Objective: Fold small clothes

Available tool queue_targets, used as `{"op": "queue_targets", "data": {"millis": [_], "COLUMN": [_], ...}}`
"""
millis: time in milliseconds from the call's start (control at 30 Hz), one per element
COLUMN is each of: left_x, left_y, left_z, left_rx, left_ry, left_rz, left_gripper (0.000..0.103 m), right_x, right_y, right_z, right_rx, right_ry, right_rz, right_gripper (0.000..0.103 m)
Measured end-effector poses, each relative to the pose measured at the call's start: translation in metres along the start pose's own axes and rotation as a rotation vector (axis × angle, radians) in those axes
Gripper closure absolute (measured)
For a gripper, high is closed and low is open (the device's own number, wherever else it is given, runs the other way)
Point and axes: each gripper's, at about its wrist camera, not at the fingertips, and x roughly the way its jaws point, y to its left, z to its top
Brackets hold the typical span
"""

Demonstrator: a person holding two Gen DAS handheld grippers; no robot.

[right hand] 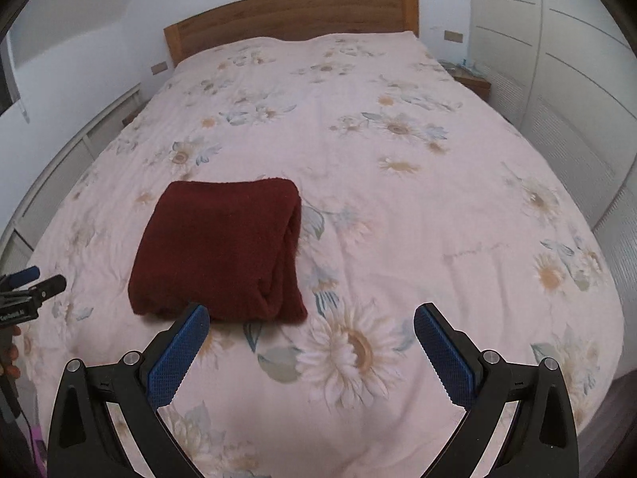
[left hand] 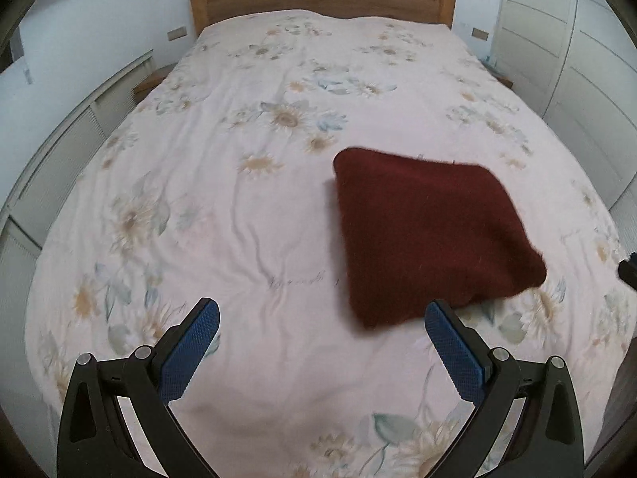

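Left tool (left hand: 321, 310): jaws spread wide, blue ribbed pads (left hand: 191, 352) facing each other, nothing between them. Poised above the bedspread, gripping nothing. Its right pad tip overlaps the near corner of the garment in the left wrist view; whether it touches cannot be told.

Right tool (right hand: 311, 315): jaws likewise spread wide, blue pads (right hand: 445, 354) apart, holding nothing. Its left pad tip overlaps the near edge of the garment in the right wrist view; contact cannot be told.

Dark red garment (left hand: 430, 235): fleecy knit, folded into a compact, roughly square bundle, lying flat on the bed near the foot end. Seen at right of centre from the left wrist, at left of centre from the right wrist (right hand: 223, 251).

Shown by right wrist view only: the garment's stacked layers along its right side, with a rounded fold at the far edge; the other handheld tool at the far left edge (right hand: 28, 290), black with a blue tip, and fingers of a hand (right hand: 10, 352) below it.

Shown by left wrist view only: a small dark object at the far right edge (left hand: 630, 269), too cut off to identify.

Bed (left hand: 247, 207): pale pink spread printed with daisies, lightly creased. Wooden headboard (left hand: 318, 0) at the far end. White panelled wardrobe (right hand: 565, 91) on the right; white wall behind.
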Motion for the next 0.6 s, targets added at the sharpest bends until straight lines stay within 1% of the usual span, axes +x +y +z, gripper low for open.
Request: {"op": "queue_targets", "data": {"millis": [200,400,533,600], "left_x": [-0.005,-0.01,-0.01,-0.009], "left_y": [0.001,0.004,0.004,0.007], "left_z": [-0.02,-0.022,-0.023,-0.024], "left_rx": [-0.005,-0.009,-0.005,0.0], "left_ry": [0.023,0.012,0.024,0.031], "left_rz": [0.001,0.009,0.023,0.017], "left_gripper": [0.001,0.001,0.001,0.001], "right_x": [-0.014,-0.02,-0.02,-0.021], "right_y": [-0.004,-0.004,-0.003,-0.002], "right_z": [-0.017,-0.023,-0.023,-0.024], "right_rx": [-0.002,-0.015,-0.023,-0.026], "right_ry": [0.004,0.01,0.017,0.017], "right_rz": [-0.031,-0.049,-0.048,-0.049], "right_gripper": [0.0,0.0,0.0,0.0]}}
